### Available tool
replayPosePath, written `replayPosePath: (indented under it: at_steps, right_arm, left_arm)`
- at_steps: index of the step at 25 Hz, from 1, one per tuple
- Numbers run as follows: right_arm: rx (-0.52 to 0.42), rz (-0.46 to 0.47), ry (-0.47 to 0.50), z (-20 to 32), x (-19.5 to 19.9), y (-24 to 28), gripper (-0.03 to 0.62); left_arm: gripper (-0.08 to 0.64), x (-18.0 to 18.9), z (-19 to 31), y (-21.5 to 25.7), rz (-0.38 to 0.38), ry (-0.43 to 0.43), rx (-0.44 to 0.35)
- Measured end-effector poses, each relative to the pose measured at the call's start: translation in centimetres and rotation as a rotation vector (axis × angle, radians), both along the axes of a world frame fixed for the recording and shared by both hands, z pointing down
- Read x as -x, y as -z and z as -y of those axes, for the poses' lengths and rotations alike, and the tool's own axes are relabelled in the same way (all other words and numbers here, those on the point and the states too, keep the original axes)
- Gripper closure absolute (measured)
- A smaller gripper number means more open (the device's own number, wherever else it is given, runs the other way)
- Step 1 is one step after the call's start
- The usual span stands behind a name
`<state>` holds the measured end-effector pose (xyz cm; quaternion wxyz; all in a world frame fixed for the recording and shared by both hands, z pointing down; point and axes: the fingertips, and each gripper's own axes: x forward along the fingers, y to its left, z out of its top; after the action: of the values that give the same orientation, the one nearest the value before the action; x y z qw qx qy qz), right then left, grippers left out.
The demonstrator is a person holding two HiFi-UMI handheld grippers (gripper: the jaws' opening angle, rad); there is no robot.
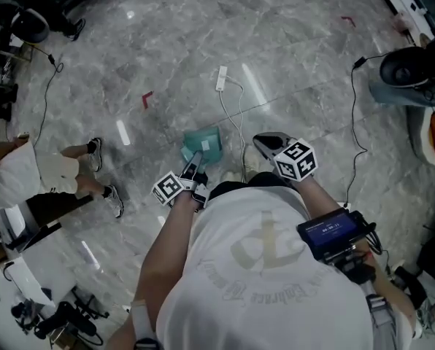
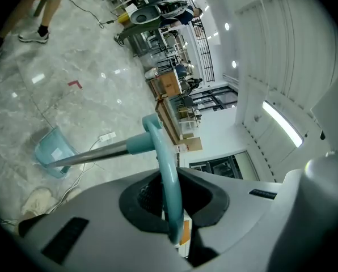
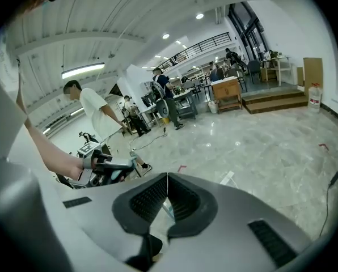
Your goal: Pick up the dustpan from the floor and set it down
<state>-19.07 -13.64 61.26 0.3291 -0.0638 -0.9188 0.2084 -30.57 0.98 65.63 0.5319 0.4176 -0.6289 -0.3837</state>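
Head view: the left gripper grips the teal dustpan by its handle, the dustpan lying down by the marble floor ahead of the person; the right gripper is beside it, apart. Left gripper view: jaws clamped on the loop handle; the metal shaft slants toward the floor. Right gripper view: jaws pressed together, empty.

The left tongs hide the dustpan handle's end.

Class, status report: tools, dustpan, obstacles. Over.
Left tool shut on dustpan handle. Right tool shut, empty. White cable on floor beside dustpan.
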Motion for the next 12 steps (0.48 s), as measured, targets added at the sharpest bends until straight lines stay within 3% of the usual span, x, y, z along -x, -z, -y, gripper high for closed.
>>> replayPosePath:
  at_steps: [6, 12]
  right_arm:
    - [0.020, -0.026, -0.016, 0.9, -1.3, -1.1, 0.574]
    - [0.030, -0.048, -0.047, 1.2, -2.7, -2.3, 0.574]
  left_arm:
    - [0.520, 0.8, 1.0, -2.4, -0.024, 0.034, 0.034]
    - [0.520, 0.4, 3.0, -4.6, -0.035, -0.003, 0.054]
